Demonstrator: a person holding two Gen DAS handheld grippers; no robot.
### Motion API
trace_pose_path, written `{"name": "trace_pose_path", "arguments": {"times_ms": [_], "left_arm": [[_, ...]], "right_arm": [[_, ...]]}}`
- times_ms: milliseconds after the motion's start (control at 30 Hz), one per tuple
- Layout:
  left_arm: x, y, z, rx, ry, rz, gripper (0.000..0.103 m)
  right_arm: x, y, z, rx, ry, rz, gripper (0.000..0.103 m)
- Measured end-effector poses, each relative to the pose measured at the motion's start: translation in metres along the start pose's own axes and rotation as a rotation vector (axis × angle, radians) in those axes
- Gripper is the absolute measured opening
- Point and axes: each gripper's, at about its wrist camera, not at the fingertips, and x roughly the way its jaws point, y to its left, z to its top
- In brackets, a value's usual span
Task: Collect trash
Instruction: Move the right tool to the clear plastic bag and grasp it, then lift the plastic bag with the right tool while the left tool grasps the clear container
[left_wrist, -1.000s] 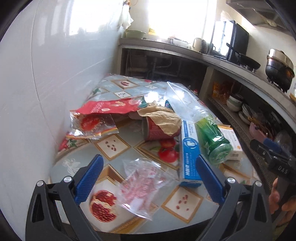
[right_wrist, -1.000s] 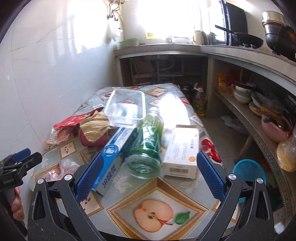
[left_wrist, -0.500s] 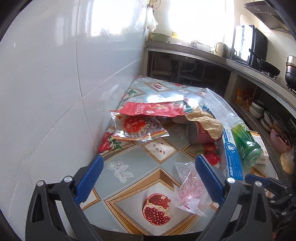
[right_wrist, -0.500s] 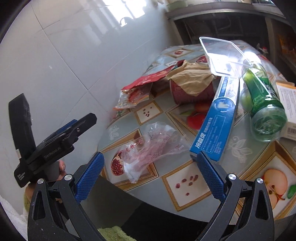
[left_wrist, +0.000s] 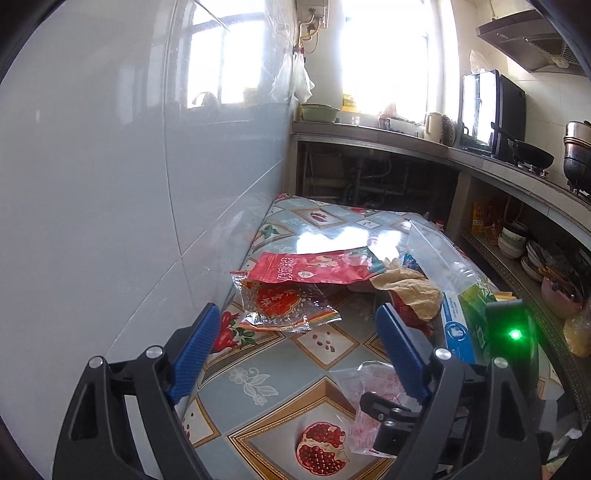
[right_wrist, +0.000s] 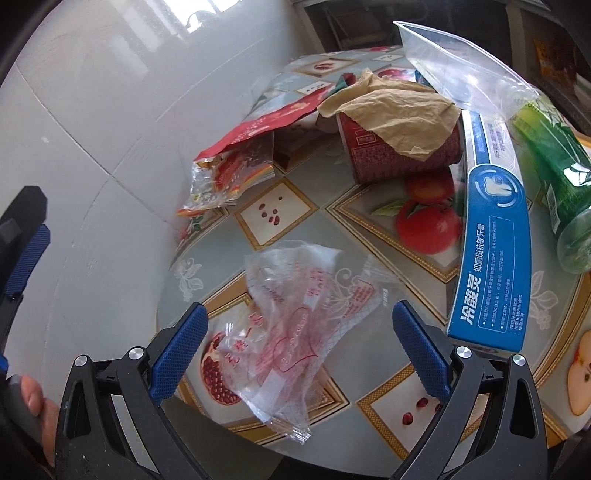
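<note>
Swinging down and left since the earlier frames, our right gripper is now hanging over the clear pink-printed wrapper at the table's near edge, jaws spread wide, pinching nothing. Our left gripper is pointing at the red snack bags by the wall; its jaws have just been closing slightly, yet standing open and empty. We are seeing a blue toothpaste box and green bottle lying right of the wrapper.
</note>
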Motion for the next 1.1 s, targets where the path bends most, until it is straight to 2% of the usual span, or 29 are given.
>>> {"name": "trace_pose_path", "arguments": {"times_ms": [233, 300, 367, 400, 533, 567, 633, 667, 867, 967, 1100], "left_arm": [[0.006, 0.005, -0.004, -0.037, 0.029, -0.018, 0.075], [0.009, 0.004, -0.005, -0.041, 0.037, -0.022, 0.073], [0.011, 0.005, -0.005, -0.050, 0.041, -0.027, 0.072], [0.012, 0.005, -0.005, -0.055, 0.044, -0.030, 0.070], [0.018, 0.002, -0.004, -0.061, 0.058, -0.047, 0.065], [0.019, 0.001, -0.003, -0.061, 0.058, -0.051, 0.064], [0.023, -0.001, -0.001, -0.064, 0.063, -0.060, 0.062], [0.025, -0.002, 0.000, -0.066, 0.066, -0.065, 0.059], [0.034, -0.002, 0.011, -0.113, 0.088, -0.107, 0.049], [0.038, -0.003, 0.017, -0.132, 0.093, -0.128, 0.044], [0.044, -0.008, 0.031, -0.165, 0.094, -0.189, 0.043]], "right_arm": [[0.017, -0.001, -0.004, -0.103, 0.035, -0.051, 0.095], [0.017, 0.001, -0.004, -0.141, 0.041, -0.053, 0.087], [0.018, 0.005, -0.004, -0.185, 0.051, -0.057, 0.074], [0.018, 0.007, -0.004, -0.203, 0.056, -0.057, 0.071], [0.021, 0.007, -0.002, -0.228, 0.065, -0.048, 0.037], [0.022, 0.007, -0.002, -0.226, 0.071, -0.035, 0.024], [0.026, 0.005, 0.000, -0.208, 0.095, 0.006, 0.012], [0.028, 0.004, 0.001, -0.198, 0.100, 0.028, 0.009], [0.006, 0.000, 0.000, -0.188, 0.065, 0.134, 0.000], [-0.005, 0.002, 0.002, -0.187, 0.043, 0.172, 0.000], [-0.028, -0.006, 0.005, -0.173, 0.006, 0.207, 0.000]]}}
